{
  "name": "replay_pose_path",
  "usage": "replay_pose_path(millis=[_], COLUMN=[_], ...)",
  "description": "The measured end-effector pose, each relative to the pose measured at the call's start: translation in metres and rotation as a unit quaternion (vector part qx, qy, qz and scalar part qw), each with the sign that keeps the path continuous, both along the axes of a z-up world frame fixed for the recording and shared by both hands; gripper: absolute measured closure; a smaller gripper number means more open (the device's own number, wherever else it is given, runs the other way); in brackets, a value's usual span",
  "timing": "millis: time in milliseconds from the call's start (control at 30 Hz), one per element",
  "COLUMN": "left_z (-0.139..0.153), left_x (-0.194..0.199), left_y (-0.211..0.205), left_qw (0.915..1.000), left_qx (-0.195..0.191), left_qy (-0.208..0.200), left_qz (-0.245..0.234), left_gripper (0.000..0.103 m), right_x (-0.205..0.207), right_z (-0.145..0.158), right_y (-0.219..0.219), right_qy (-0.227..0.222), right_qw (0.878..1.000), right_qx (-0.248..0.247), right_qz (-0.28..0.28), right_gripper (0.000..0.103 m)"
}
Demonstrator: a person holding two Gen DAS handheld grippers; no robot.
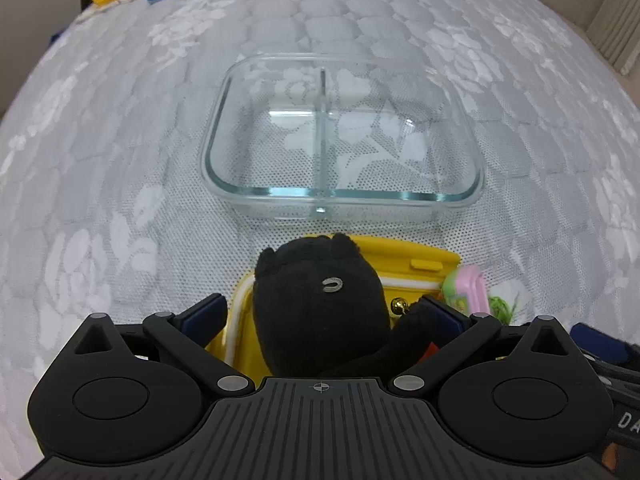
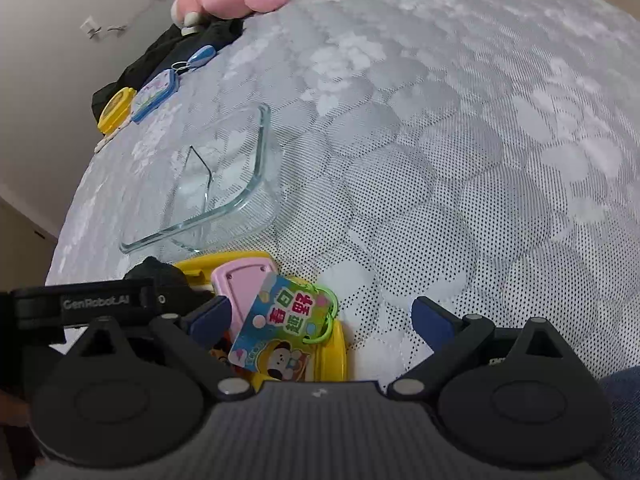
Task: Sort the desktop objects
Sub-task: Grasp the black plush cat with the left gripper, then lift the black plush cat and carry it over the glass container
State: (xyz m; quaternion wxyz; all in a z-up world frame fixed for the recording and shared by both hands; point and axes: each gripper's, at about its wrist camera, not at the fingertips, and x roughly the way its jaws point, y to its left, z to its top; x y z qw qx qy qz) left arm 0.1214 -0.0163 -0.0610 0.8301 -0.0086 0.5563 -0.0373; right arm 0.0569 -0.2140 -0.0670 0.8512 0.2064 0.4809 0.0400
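Through my left camera, my left gripper [image 1: 320,312] stands wide open around the black plush toy [image 1: 320,304], which sits in the yellow box [image 1: 404,256]; no grip yet. The glass container [image 1: 340,196] beyond is empty, so sorting has barely begun. From the right camera, my right gripper [image 2: 324,318] is open, holding nothing, over the cartoon card [image 2: 280,328]

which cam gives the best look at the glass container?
Left wrist. The glass container sits centred and whole there, rim and middle divider both visible, nothing inside. The right wrist view catches it obliquely at left, with the near corner cut off behind the left gripper and a black plush toy.
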Motion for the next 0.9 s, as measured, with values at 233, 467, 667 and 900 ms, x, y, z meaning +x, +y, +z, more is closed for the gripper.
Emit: replay_pose_path(millis=[233, 467, 667, 900], left_z=[-0.004, 0.009, 0.065, 0.095], left_x=[0.0, -0.007, -0.011, 0.03], left_y=[0.018, 0.032, 0.041, 0.041], left_qw=[0.9984, 0.9971, 0.9974, 0.9959], left_qx=[-0.045, -0.065, -0.067, -0.034], left_qy=[0.028, 0.019, -0.028, -0.081], left_qz=[0.021, 0.033, -0.003, -0.022], left_gripper=[0.031, 0.034, 0.034, 0.034], right_x=[0.0, 0.0, -0.001, -0.001], right_z=[-0.005, -0.005, -0.004, -0.007], right_y=[-0.003, -0.002, -0.002, -0.003], right_qy=[0.017, 0.021, 0.027, 0.033], right_qw=[1.0, 1.0, 0.999, 0.999], right_qx=[0.015, 0.016, 0.025, 0.032], right_qz=[-0.007, -0.007, -0.008, -0.01], right_gripper=[0.005, 0.005, 0.004, 0.004])
